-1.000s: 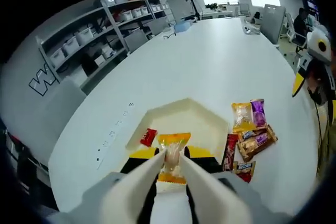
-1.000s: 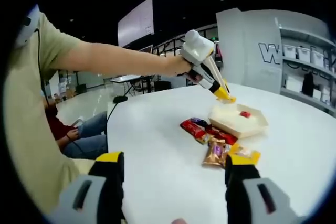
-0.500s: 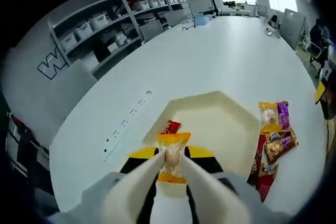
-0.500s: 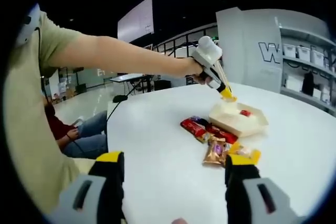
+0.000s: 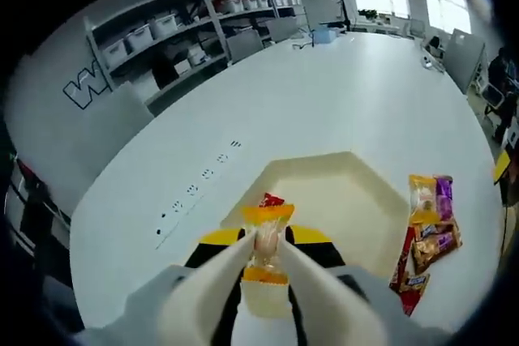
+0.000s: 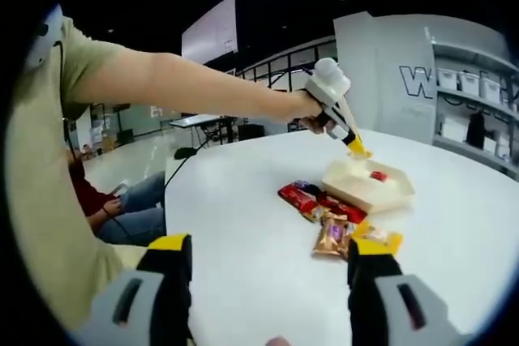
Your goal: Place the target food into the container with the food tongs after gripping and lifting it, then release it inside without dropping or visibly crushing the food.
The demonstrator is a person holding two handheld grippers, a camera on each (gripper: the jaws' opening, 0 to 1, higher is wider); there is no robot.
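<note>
The landmark here is the cream hexagonal container [image 5: 349, 200], which sits on the white table [image 5: 324, 103]. In the left gripper view the left gripper [image 5: 266, 250] works a pair of cream food tongs [image 5: 235, 269], whose two blades are closed on a yellow-and-orange wrapped snack [image 5: 266, 237]; the snack hangs in the air at the container's near rim, above the table, with its top edge overlapping a red packet [image 5: 272, 199] that lies inside the container against the near wall. To the right of the container, on the table and just outside its wall, lies a cluster of other wrapped snacks [image 5: 426, 228]: yellow, purple, brown and red packets touching or overlapping one another. Beyond the container stand grey shelves [image 5: 178, 30] holding white bins. In the right gripper view the container [image 6: 369, 184] is seen from the other side, with the red packet [image 6: 378, 175] inside it and the snack cluster [image 6: 332, 216] between it and the camera; a person's outstretched arm [image 6: 195, 91] holds the left gripper [image 6: 350, 142] above the container's far edge, the yellow snack [image 6: 359, 151] at the tong tips. The right gripper [image 6: 266, 269] is low in its own view, well short of the container, its yellow-tipped jaws spread wide with nothing between them
</note>
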